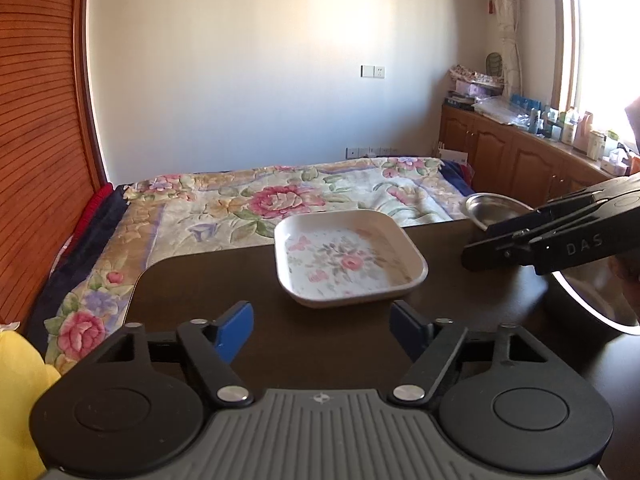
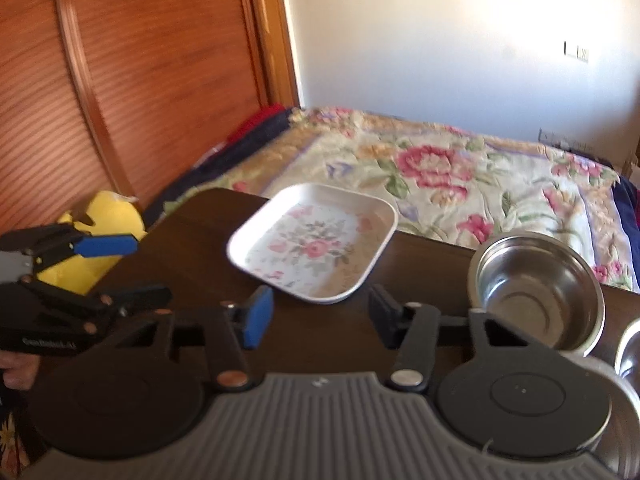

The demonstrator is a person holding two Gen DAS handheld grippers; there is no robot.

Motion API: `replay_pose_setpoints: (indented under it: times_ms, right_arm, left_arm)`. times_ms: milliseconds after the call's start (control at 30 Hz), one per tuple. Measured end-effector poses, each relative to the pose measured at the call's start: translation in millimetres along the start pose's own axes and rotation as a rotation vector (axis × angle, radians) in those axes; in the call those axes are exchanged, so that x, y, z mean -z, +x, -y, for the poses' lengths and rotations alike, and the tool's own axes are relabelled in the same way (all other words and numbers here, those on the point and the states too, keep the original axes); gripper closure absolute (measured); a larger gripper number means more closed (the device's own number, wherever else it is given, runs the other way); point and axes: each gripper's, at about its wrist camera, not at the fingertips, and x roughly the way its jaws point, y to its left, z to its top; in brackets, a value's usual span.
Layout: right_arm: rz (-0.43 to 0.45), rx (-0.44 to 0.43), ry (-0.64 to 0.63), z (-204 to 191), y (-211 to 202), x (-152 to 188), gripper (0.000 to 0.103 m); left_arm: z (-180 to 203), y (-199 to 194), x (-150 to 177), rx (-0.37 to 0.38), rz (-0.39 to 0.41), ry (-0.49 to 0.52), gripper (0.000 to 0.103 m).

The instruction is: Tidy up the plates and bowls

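Observation:
A square white plate with a flower print (image 1: 348,258) (image 2: 312,244) rests on the dark table (image 1: 208,292) (image 2: 192,248), just ahead of both grippers. To its right stands a steel bowl (image 1: 492,208) (image 2: 536,288), upright and empty. My left gripper (image 1: 322,330) (image 2: 132,268) is open with nothing between its blue pads, a little short of the plate's near edge. My right gripper (image 2: 320,316) (image 1: 472,256) is also open and empty, close to the plate's near corner, with the steel bowl beside its right finger. A second steel dish (image 1: 596,296) (image 2: 628,348) shows partly at the right edge.
Beyond the table's far edge lies a bed with a floral blanket (image 1: 280,196) (image 2: 460,168). A wooden wardrobe (image 1: 40,140) (image 2: 140,80) is on the left, and a yellow object (image 1: 20,380) (image 2: 108,216) sits by the table's left edge. Cluttered wooden cabinets (image 1: 520,152) line the right wall.

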Motion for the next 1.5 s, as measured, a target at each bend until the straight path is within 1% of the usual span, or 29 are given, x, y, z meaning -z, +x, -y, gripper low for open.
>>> replay_pose_setpoints:
  times_ms: [33,167,233,333,400,467,533,800,867,900,967,1000,1033,1400,1500]
  right_arm:
    - [-0.016,0.0,0.004,3,5,-3,0.055]
    - [-0.072,0.008,0.017,16,25,-14,0.057]
    - [-0.098,0.001,0.027,21,34,-18,0.066]
    - [-0.13,-0.009,0.034,26,45,-22,0.071]
    - [-0.147,-0.004,0.028,26,51,-24,0.071]
    - [-0.164,-0.008,0.028,30,58,-29,0.072]
    - [-0.179,-0.01,0.021,30,63,-31,0.072]
    - [-0.225,-0.011,0.006,31,81,-33,0.072]
    - [-0.232,-0.013,0.006,32,84,-34,0.074]
    - [-0.235,-0.011,0.005,32,85,-34,0.074]
    - [-0.238,-0.012,0.005,32,86,-33,0.077]
    - [-0.239,-0.016,0.005,32,86,-33,0.082]
    - [-0.243,-0.019,0.002,32,87,-33,0.086]
    - [-0.245,-0.007,-0.003,29,91,-33,0.087]
    - [-0.251,-0.004,-0.009,29,92,-33,0.087]
  left_arm:
    - [-3,5,-3,0.002,-0.005,-0.002,0.031]
    - [-15,29,-15,0.005,-0.031,-0.019,0.04]
    - [-21,41,-20,0.003,-0.04,-0.028,0.046]
    - [-27,58,-23,0.003,-0.055,-0.035,0.054]
    - [-29,70,-25,0.008,-0.07,-0.04,0.059]
    - [-30,81,-25,0.009,-0.082,-0.045,0.059]
    - [-32,90,-24,0.015,-0.095,-0.05,0.062]
    - [-39,106,-25,0.029,-0.12,-0.083,0.063]
    - [-40,108,-25,0.029,-0.126,-0.089,0.067]
    - [-41,110,-25,0.03,-0.128,-0.09,0.07]
    - [-41,112,-25,0.033,-0.133,-0.091,0.082]
    - [-41,114,-25,0.035,-0.139,-0.09,0.09]
    - [-41,115,-25,0.034,-0.145,-0.094,0.09]
    - [-39,120,-24,0.035,-0.148,-0.086,0.09]
    - [-39,119,-23,0.039,-0.141,-0.071,0.091]
